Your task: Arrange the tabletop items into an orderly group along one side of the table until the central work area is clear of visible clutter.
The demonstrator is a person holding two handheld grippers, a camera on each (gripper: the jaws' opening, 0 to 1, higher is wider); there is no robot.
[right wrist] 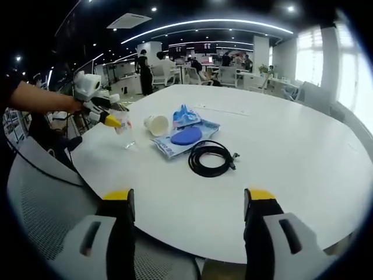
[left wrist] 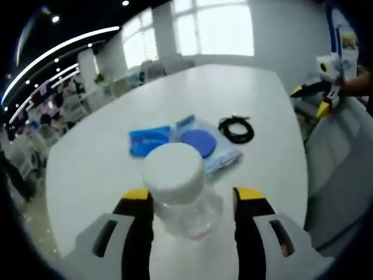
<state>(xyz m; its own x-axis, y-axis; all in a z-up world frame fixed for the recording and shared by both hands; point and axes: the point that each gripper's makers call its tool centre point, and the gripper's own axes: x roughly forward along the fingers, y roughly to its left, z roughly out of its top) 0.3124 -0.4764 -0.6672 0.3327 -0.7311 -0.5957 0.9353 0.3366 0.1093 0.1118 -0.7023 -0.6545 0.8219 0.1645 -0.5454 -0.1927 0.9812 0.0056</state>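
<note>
— Clear plastic jar (left wrist: 180, 189) with a white lid lies on its side between the jaws of the left gripper (left wrist: 195, 204); I cannot tell if they already press it. Its long axis points forward, toward the blue packet (left wrist: 180, 142).

— And the right gripper (right wrist: 189, 204)?

— Wide and holding nothing, off the bench (right wrist: 280, 169) edge. The black cable (right wrist: 211, 157) lies just beyond the packet from the jar, so I judge the left one is nearer for the jar.
</note>
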